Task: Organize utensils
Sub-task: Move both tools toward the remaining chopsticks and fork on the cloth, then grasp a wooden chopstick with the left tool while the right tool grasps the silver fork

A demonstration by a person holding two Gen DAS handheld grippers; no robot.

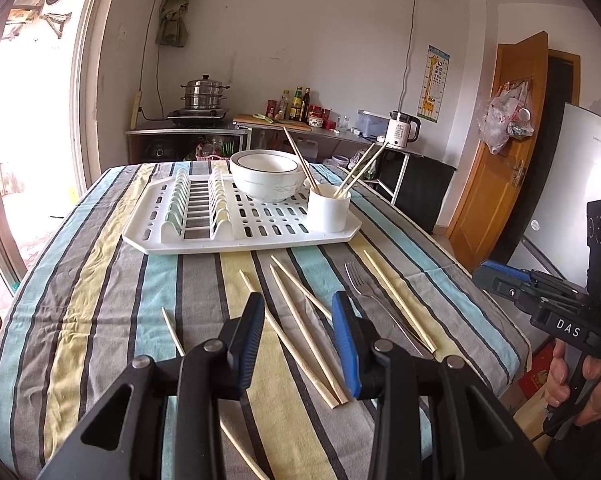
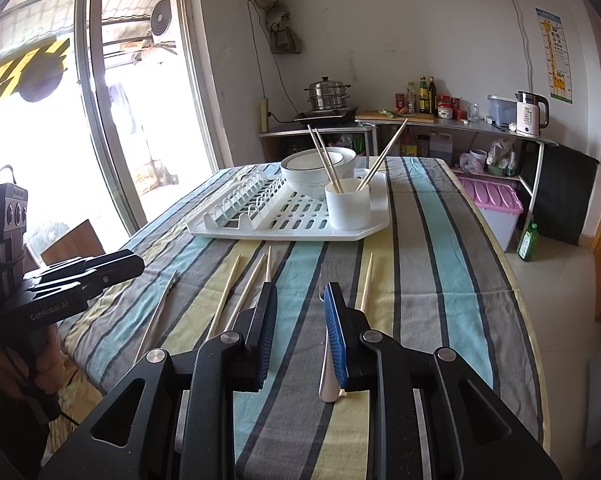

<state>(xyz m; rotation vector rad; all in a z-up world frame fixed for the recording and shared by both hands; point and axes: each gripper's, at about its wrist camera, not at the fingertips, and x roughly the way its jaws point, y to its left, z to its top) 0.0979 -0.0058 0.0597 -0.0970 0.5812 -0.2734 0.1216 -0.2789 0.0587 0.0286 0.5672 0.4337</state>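
Left wrist view: the striped table carries the drying rack whose white cup collects chopsticks, while loose chopsticks and a fork lie nearer, presumably awaiting both spread, empty grippers, left gripper and right gripper.

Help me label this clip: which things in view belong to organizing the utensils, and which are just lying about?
Belong to the job:
loose chopsticks
fork
white utensil cup with chopsticks in it
dish rack

Just lying about:
stacked bowls
steamer pot
kettle
sauce bottles
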